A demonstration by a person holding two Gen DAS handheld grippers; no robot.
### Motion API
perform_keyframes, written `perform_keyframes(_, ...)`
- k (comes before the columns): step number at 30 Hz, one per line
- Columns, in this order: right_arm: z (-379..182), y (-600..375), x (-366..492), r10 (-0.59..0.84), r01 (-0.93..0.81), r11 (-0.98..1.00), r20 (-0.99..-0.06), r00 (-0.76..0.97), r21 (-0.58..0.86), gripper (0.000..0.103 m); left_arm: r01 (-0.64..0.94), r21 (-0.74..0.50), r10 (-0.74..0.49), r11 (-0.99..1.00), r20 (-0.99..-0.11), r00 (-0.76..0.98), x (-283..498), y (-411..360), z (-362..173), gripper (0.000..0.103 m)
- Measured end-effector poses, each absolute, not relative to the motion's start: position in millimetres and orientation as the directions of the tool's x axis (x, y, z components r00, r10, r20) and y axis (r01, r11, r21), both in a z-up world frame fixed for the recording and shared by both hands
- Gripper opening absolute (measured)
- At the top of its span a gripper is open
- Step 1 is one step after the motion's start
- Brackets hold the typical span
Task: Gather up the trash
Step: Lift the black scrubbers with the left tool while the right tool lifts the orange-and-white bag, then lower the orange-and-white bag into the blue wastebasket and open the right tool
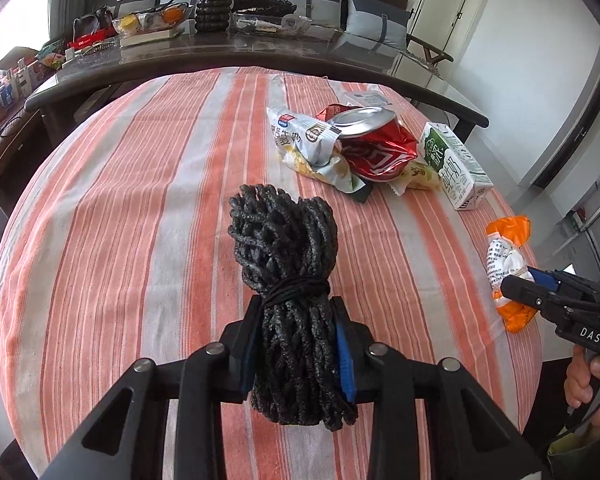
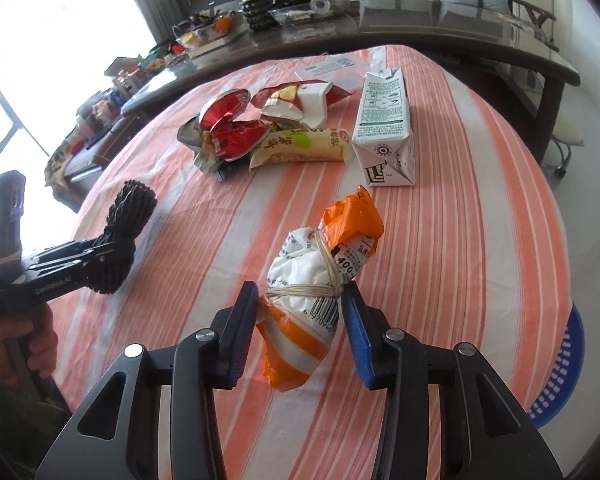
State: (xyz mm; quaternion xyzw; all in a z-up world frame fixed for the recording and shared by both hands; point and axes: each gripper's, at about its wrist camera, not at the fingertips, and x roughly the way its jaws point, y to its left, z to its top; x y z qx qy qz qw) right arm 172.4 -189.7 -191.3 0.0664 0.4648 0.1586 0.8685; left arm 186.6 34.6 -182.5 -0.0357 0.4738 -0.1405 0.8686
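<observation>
Orange-and-white striped cloth (image 1: pixel 140 200) covers a round table. Left gripper (image 1: pixel 298 344) is clamped on a bundle of black braided cord (image 1: pixel 284 248) bound with a thin black tie. Right gripper (image 2: pixel 300 320) squeezes a crumpled white-and-orange packet (image 2: pixel 312 280) wrapped in rubber bands. Beyond lie a crushed red can (image 1: pixel 374 148), snack wrappers (image 1: pixel 300 140) and a milk carton (image 1: pixel 454 164).

Readable marks:
- Right gripper (image 1: pixel 518 288), on its black body: "DAS" in white.
- Wrapper (image 2: pixel 320 292), orange and white: "400" in black; digits "6 97094" under its barcode.
- Left gripper (image 2: pixel 112 264): pale lettering along the arm, too small to read.
- Carton (image 2: pixel 384 120): fine print, illegible.
</observation>
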Motion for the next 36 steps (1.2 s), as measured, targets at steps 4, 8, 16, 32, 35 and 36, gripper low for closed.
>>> perform_keyframes(4, -183.2, -191.5, 163.4, 0.327, -0.237, 0.943, -0.778, 0.536, 0.233, 0.043, 0.252, -0.195, -0.304, 0.948, -0.792, 0.530, 174.0, 16.1, -167.7, 0.032)
perform_keyframes(8, -179.0, -200.5, 156.3, 0.317, -0.241, 0.946, -0.773, 0.549, 0.217, 0.044, 0.305, -0.189, -0.331, 0.933, -0.781, 0.530, 167.6, -11.2, -157.6, 0.032)
perform_keyframes(16, -180.2, -230.2, 147.3, 0.286, -0.202, 0.957, -0.776, 0.561, 0.207, 0.044, 0.384, -0.197, -0.380, 0.902, -0.782, 0.493, 162.7, -64.8, -158.4, 0.032)
perform_keyframes(32, -172.9, -362.0, 128.3, 0.094, 0.007, 0.993, -0.805, 0.586, 0.121, 0.044, 0.585, -0.258, -0.519, 0.769, -0.786, 0.336, 157.1, -222.8, -161.1, 0.032)
perform_keyframes(35, -181.2, -401.3, 124.8, 0.046, 0.068, 0.993, -0.826, 0.561, 0.101, 0.044, 0.615, -0.284, -0.545, 0.736, -0.787, 0.289, 157.5, -260.4, -166.5, 0.032)
perform_keyframes(36, -184.4, -412.9, 123.8, 0.029, 0.086, 0.992, -0.833, 0.553, 0.092, 0.044, 0.624, -0.289, -0.550, 0.726, -0.788, 0.275, 158.0, -273.1, -168.7, 0.032)
